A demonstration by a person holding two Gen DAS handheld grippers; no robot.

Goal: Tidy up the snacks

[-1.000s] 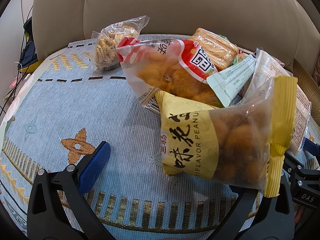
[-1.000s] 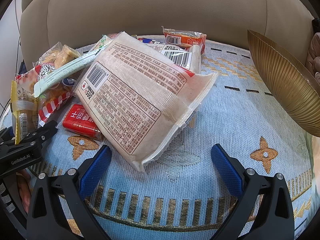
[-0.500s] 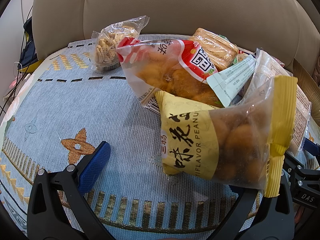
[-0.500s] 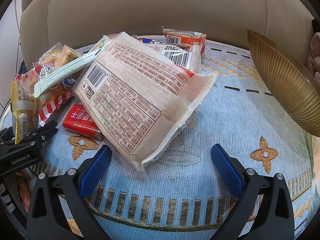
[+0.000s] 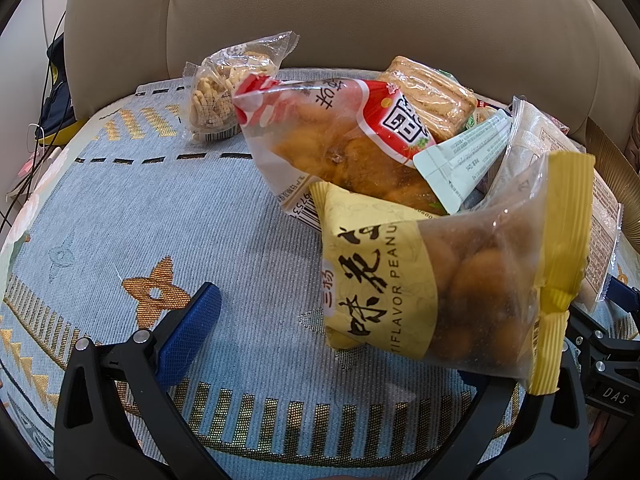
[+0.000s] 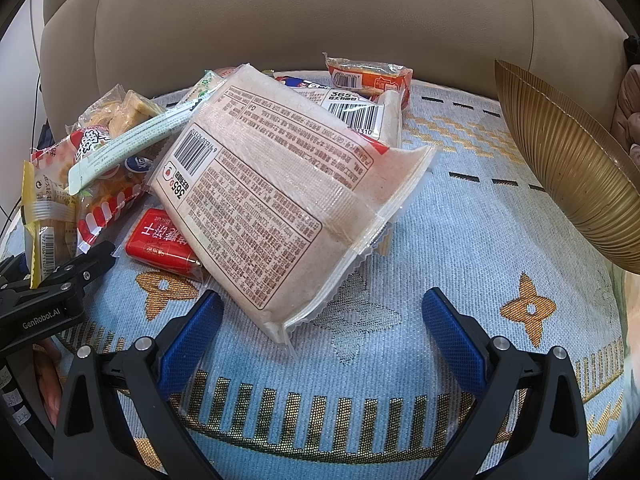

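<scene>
Snack packets lie heaped on a blue-and-gold woven cloth (image 5: 160,208). In the left wrist view, a yellow peanut bag (image 5: 420,288) rests over the right finger of my open left gripper (image 5: 336,332). Behind it are a red-and-clear bag of fried snacks (image 5: 340,148), a cracker packet (image 5: 428,96) and a small clear pack (image 5: 224,92). In the right wrist view, a large pale packet (image 6: 272,200) lies barcode side up. Its near corner reaches between the fingers of my open right gripper (image 6: 322,304), untouched. A red biscuit pack (image 6: 160,240) peeks from under it.
A ribbed gold bowl (image 6: 560,168) stands at the right edge of the cloth. A beige cushioned backrest (image 6: 320,12) curves behind everything. An orange packet (image 6: 368,74) lies at the back. My left gripper's body (image 6: 60,280) shows at the left of the right wrist view.
</scene>
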